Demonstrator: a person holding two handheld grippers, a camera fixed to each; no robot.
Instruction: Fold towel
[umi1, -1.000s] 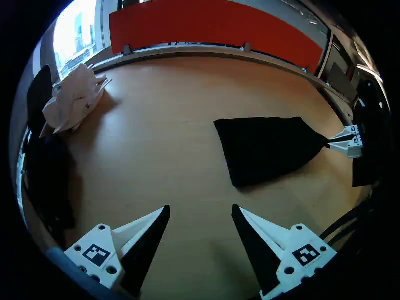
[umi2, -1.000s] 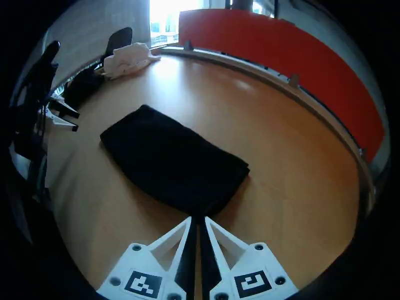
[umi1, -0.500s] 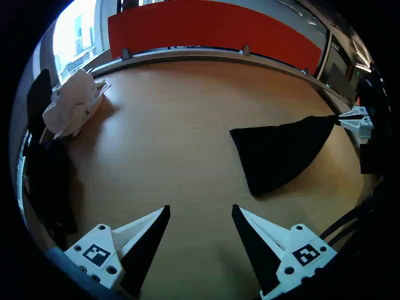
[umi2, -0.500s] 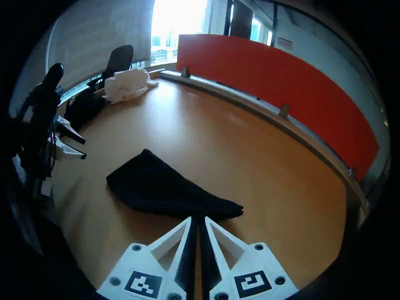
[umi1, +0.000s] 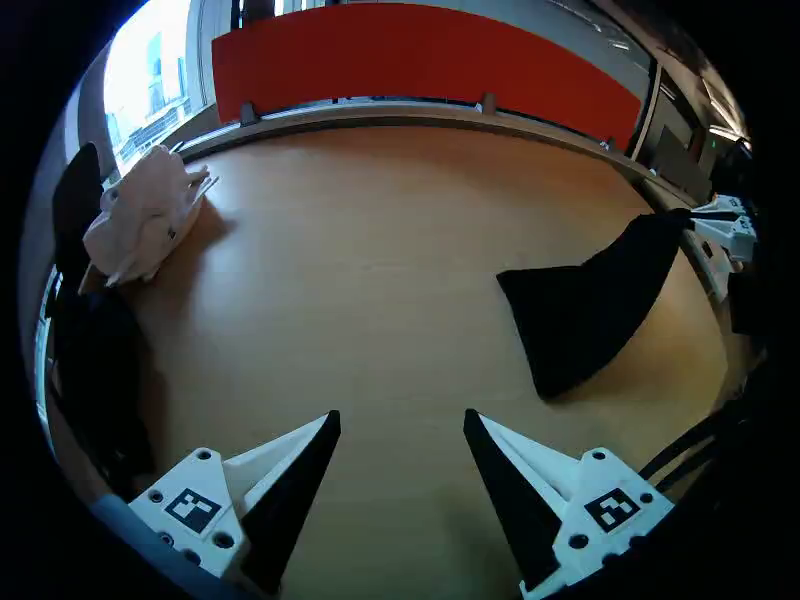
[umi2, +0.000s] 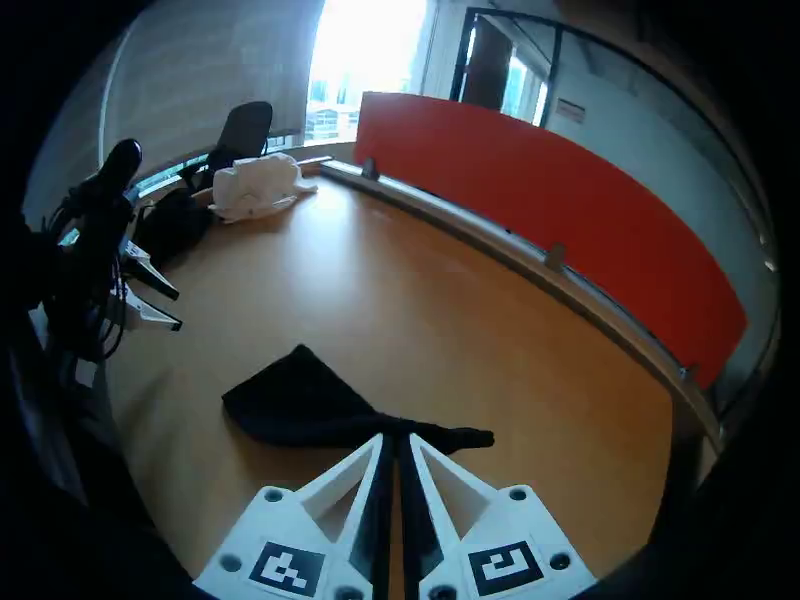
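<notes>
a wide orange-brown wooden table (umi1: 350, 250) has a long red divider panel (umi1: 420, 50) along its far edge. a black cloth towel (umi1: 590, 300) lies toward the table's right end, one corner raised off it and pinched in the right gripper (umi2: 397, 440). a crumpled white cloth (umi1: 140, 210) sits at the table's far left. the left gripper (umi1: 400, 415) hangs over the table's near edge, jaws spread wide.

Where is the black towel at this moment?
In the left gripper view the towel lies on the right of the table, one corner held up by the right gripper.
</notes>
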